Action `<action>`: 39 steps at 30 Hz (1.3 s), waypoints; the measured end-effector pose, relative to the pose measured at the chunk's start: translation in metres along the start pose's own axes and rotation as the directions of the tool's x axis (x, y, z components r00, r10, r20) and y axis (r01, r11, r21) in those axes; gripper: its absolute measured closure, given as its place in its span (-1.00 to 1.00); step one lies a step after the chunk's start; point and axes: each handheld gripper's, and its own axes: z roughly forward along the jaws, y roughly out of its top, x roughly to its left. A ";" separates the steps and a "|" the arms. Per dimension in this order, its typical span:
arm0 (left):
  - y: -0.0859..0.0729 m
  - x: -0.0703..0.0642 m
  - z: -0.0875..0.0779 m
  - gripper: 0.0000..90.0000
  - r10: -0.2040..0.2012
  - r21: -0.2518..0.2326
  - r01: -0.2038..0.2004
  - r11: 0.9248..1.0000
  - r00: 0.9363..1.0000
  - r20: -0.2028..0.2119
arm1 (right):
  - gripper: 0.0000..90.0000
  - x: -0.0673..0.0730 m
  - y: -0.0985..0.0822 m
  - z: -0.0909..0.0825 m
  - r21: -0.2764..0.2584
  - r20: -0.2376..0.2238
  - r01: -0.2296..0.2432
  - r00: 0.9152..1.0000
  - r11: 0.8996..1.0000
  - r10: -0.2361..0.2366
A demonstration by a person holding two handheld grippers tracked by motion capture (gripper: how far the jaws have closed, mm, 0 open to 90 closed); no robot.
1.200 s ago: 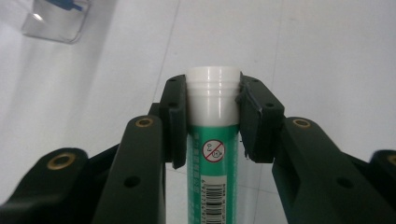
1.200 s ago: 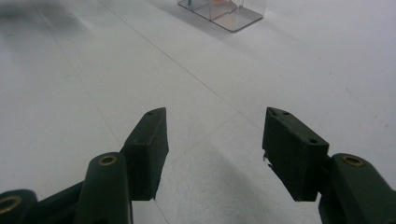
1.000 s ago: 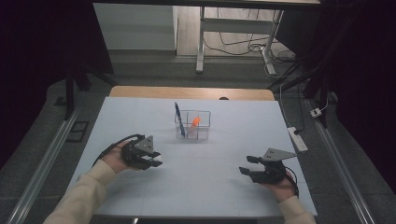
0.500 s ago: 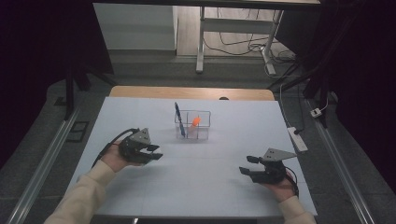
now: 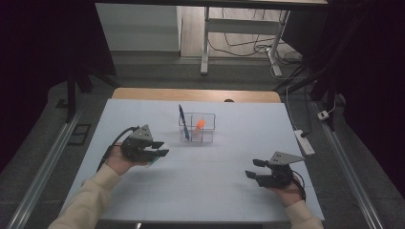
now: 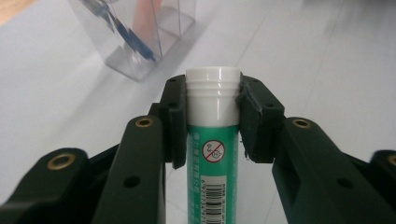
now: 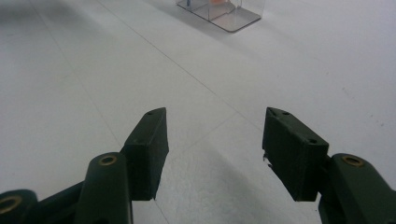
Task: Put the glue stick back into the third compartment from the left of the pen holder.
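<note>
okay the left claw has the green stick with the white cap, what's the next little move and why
Probably carry it toward the clear organizer and line it up over a free compartment. The left claw is clamped on the green stick just below its white cap, the organizer sits ahead with a blue pen and an orange item inside, and the right claw rests open and empty.

Pale blue-white table [image 5: 200,191]; clear compartmented holder [image 5: 198,129] standing on it toward far middle, nothing else resting.
</note>
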 end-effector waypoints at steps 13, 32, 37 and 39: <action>0.019 -0.001 -0.006 0.44 -0.040 -0.108 0.036 0.994 0.998 -0.042 | -0.11 -0.001 -0.001 -0.004 -0.009 0.009 -0.003 1.000 1.000 0.003; 0.047 0.002 -0.003 0.44 -0.056 -0.193 0.046 0.980 0.997 -0.044 | -0.10 -0.003 -0.003 -0.006 -0.006 0.019 -0.005 1.000 1.000 0.006; 0.053 0.004 -0.003 0.44 -0.059 -0.204 0.048 0.978 0.997 -0.046 | -0.10 -0.003 -0.003 -0.005 -0.004 0.017 -0.007 1.000 1.000 0.008; 0.055 0.004 -0.002 0.44 -0.060 -0.207 0.049 0.977 0.997 -0.046 | -0.10 -0.003 -0.003 -0.005 -0.004 0.014 -0.008 1.000 1.000 0.008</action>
